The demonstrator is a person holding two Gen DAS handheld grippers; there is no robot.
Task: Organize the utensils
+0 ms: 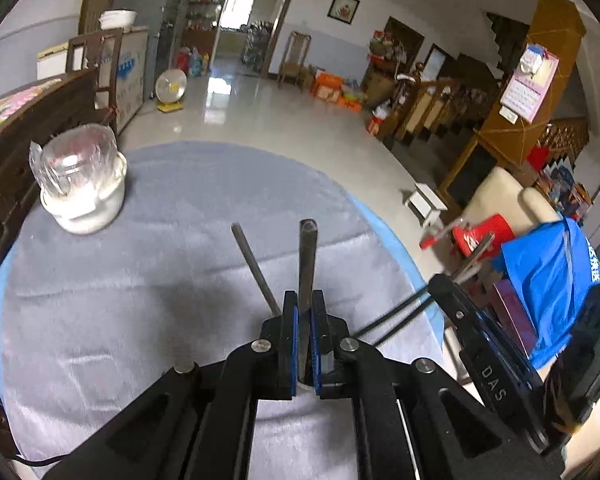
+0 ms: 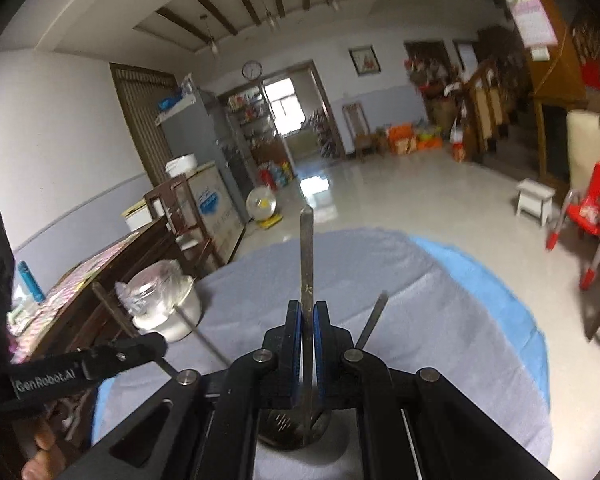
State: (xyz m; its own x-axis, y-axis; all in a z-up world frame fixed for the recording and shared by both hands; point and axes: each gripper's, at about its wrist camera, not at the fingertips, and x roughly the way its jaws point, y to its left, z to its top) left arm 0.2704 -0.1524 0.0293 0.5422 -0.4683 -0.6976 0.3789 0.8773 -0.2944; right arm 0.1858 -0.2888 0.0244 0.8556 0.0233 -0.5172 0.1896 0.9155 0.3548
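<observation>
While your left hand-held gripper (image 1: 303,312) pinches one metal utensil handle (image 1: 307,260) above the grey-clothed tabletop (image 1: 140,272), your right hand-held gripper (image 2: 308,320) pinches a slotted spatula (image 2: 307,264); a white jar (image 1: 85,196) stands well apart.

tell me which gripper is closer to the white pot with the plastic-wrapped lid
Left. The left gripper reaches in just beside the white pot, its utensil handle crossing in front of it. The right gripper sits further off toward the table's middle.
</observation>
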